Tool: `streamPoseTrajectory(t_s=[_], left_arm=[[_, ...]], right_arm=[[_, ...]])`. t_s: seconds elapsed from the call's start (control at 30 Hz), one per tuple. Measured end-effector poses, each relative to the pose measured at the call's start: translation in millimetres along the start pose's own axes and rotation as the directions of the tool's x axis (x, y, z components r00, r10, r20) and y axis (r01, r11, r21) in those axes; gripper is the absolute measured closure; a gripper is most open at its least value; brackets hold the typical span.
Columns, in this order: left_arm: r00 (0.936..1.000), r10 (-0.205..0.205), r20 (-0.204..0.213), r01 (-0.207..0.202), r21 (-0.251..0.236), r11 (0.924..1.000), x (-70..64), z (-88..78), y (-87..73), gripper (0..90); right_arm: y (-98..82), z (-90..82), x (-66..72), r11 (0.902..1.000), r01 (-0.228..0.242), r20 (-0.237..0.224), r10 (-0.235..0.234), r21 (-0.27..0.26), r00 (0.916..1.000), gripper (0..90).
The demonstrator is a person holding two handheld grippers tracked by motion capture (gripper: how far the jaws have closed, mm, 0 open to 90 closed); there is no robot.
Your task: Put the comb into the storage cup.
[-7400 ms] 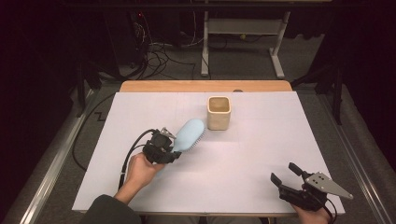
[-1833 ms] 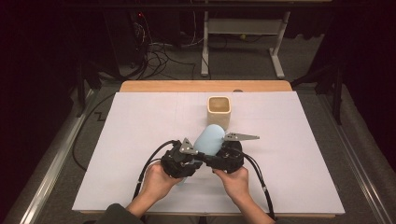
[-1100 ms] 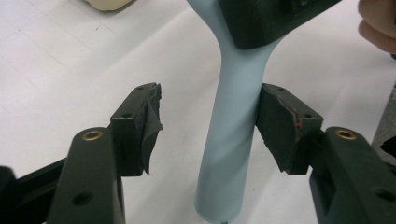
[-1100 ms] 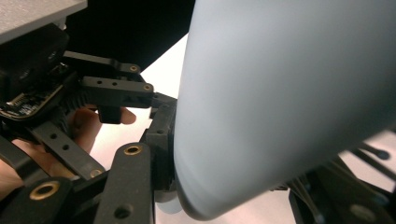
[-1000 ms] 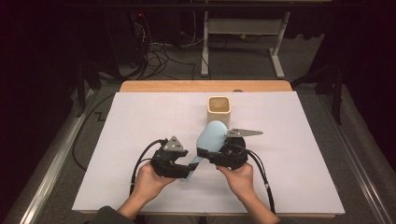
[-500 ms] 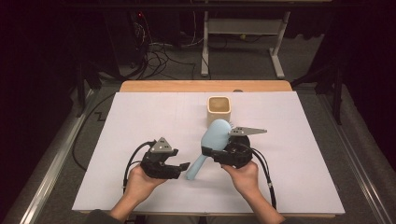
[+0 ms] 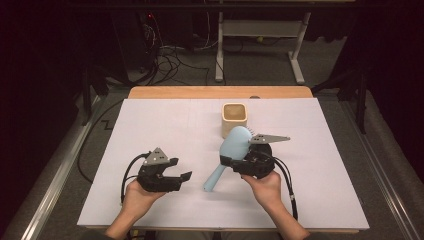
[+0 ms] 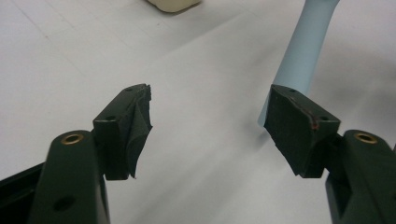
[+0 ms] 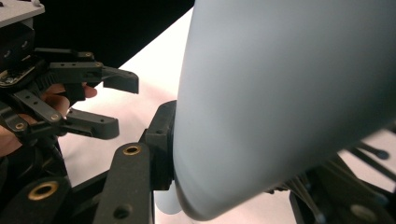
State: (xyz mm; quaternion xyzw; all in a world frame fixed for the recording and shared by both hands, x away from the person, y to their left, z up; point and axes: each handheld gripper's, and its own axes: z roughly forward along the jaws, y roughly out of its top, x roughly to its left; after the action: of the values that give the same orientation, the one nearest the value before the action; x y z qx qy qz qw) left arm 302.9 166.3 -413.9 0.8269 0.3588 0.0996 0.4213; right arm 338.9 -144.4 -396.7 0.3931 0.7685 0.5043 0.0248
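Observation:
My right gripper (image 7: 227,161) is shut on a light blue hairbrush (image 7: 235,142), gripping it low on the head. The brush is tilted, its handle tip pointing down to the white table sheet (image 7: 150,125). In the right gripper view the brush's smooth back (image 9: 280,93) fills the space between the jaws of my right gripper (image 9: 243,186), with black bristles at the lower right. My left gripper (image 7: 181,169) stands open and holds nothing, a short way left of the handle. In the left gripper view the handle (image 8: 303,51) rises just beyond the right jaw of the left gripper (image 8: 210,126).
A small beige square cup (image 7: 234,119) stands upright just behind the brush head; its base also shows at the top of the left gripper view (image 8: 175,4). A wooden table edge (image 7: 220,92) runs along the back. Cables lie on the floor beyond.
The left gripper has let go of the brush and drawn away to the left, now open. The right gripper keeps the brush and has shifted slightly right, tilting it more upright.

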Motion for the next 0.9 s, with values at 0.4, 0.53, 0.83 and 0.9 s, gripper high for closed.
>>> streamPoseTrajectory(t_s=[0.4, 0.53, 0.83, 0.9], left_arm=[[0.9985, -0.032, -0.045, 0.03, -0.034, 0.999, 16.7, -19.9, -19.0, 31.7], [0.9971, -0.047, -0.059, 0.045, -0.046, 0.9979, 22.4, -25.9, -24.7, 31.6], [0.9943, -0.06, -0.088, 0.054, -0.064, 0.9965, 30.5, -36.4, -37.1, 31.8], [0.9935, -0.063, -0.094, 0.057, -0.066, 0.9962, 32.3, -38.6, -39.9, 31.7]], right_arm=[[3.4, -6.3, -3.5, 1.0, 0.005, 0.014, -0.005, 0.007, 0.9999, 56.1], [5.2, -9.6, -5.8, 0.9999, 0.007, 0.023, -0.008, 0.008, 0.9997, 56.1], [8.6, -16.7, -8.8, 0.9997, 0.019, 0.049, -0.02, 0.016, 0.9986, 56.0], [9.4, -18.1, -9.9, 0.9997, 0.02, 0.055, -0.021, 0.017, 0.9983, 56.0]])
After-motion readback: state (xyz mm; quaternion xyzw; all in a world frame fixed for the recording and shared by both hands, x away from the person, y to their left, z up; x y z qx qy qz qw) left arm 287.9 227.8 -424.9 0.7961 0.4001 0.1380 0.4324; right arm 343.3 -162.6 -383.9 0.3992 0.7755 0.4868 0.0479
